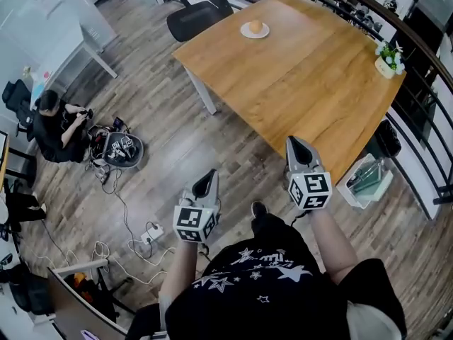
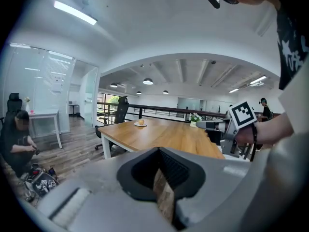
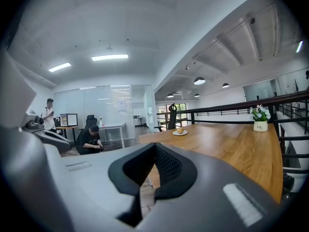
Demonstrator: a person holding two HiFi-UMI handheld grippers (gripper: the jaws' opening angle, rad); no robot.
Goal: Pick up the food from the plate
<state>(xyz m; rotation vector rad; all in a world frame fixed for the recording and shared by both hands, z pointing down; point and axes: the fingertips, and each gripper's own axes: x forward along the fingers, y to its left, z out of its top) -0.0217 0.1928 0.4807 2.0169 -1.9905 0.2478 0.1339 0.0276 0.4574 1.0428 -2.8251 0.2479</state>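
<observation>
A round orange-brown piece of food [image 1: 255, 27] lies on a small white plate [image 1: 245, 32] near the far corner of a wooden table [image 1: 304, 76]. Both grippers hover over the floor, short of the table's near edge and far from the plate. My left gripper [image 1: 207, 180] is shut and empty. To its right, my right gripper [image 1: 294, 142] is also shut and empty, its tip close to the table edge. The left gripper view shows the food [image 2: 141, 122] far ahead past its closed jaws [image 2: 158, 151]. In the right gripper view the food [image 3: 179, 129] is likewise distant beyond the jaws [image 3: 154, 146].
A small white pot of flowers [image 1: 388, 61] stands at the table's right edge. A black office chair [image 1: 202, 13] is behind the table. A person [image 1: 53, 126] sits on the floor at left amid cables and gear [image 1: 120, 151]. A railing [image 1: 425, 83] runs along the right.
</observation>
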